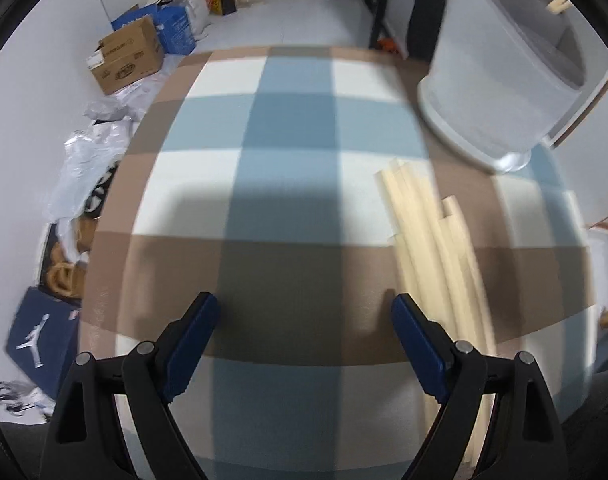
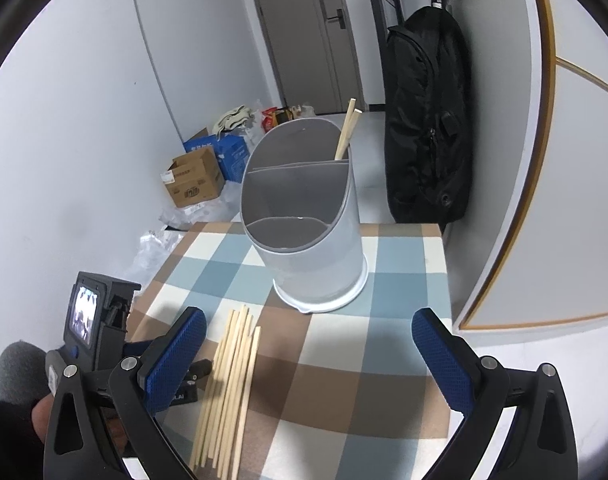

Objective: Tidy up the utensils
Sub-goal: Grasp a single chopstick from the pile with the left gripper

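The desk (image 2: pixel 404 344), draped in a blue, white and brown checked cloth, is being seen from both wrist views. On it, toward the far side, a white holder (image 2: pixel 304 216) with a grey divided interior is being shown standing upright; in the left wrist view the holder (image 1: pixel 500 68) is sitting at the upper right. Two chopsticks (image 2: pixel 346 132) are being kept in its rear compartment, leaning out over the rim. A loose bundle of chopsticks (image 2: pixel 231 384) is being left lying flat on the cloth, near the holder's base but apart from it; in the left wrist view the same bundle (image 1: pixel 436 248) is lying just beside the right finger. The left gripper (image 1: pixel 304 316) is being held spread wide over the cloth, nothing between its fingers. The right gripper (image 2: pixel 308 332) is likewise being held released, empty, above the bundle.
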